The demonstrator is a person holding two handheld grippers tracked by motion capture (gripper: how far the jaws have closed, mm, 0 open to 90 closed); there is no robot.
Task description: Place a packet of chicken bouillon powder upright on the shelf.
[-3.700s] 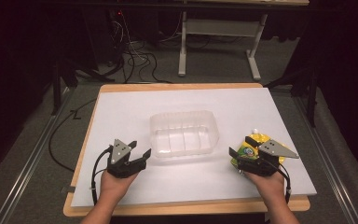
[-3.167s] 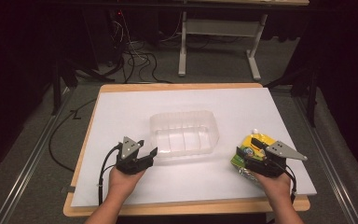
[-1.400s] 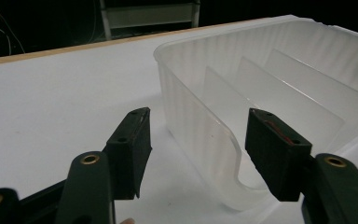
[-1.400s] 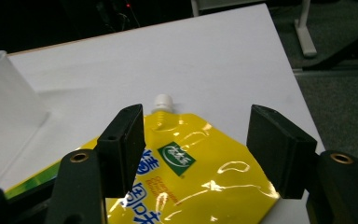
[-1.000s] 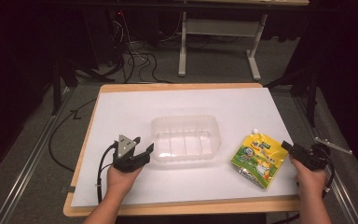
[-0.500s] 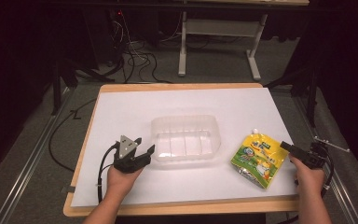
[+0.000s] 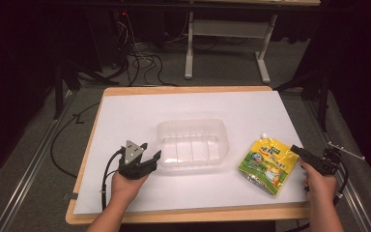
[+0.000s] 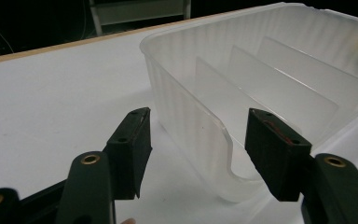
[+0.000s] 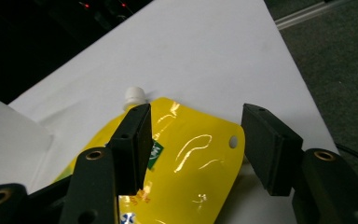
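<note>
Yellow pouch [image 9: 186, 163] sits between your right gripper [image 9: 193, 140]'s closing, not-yet-touching jaws, while your left gripper [image 8: 196, 149] straddles, unclenched, the tub [image 7: 193, 140] wall to steady it.

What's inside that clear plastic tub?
The clear plastic tub holds nothing loose; upright divider walls split it into compartments. The yellow pouch lies outside it on the white sheet.

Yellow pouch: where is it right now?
High view: the yellow pouch lies flat on the white sheet, right of the clear tub, its right edge between the open right gripper's jaws.
</note>
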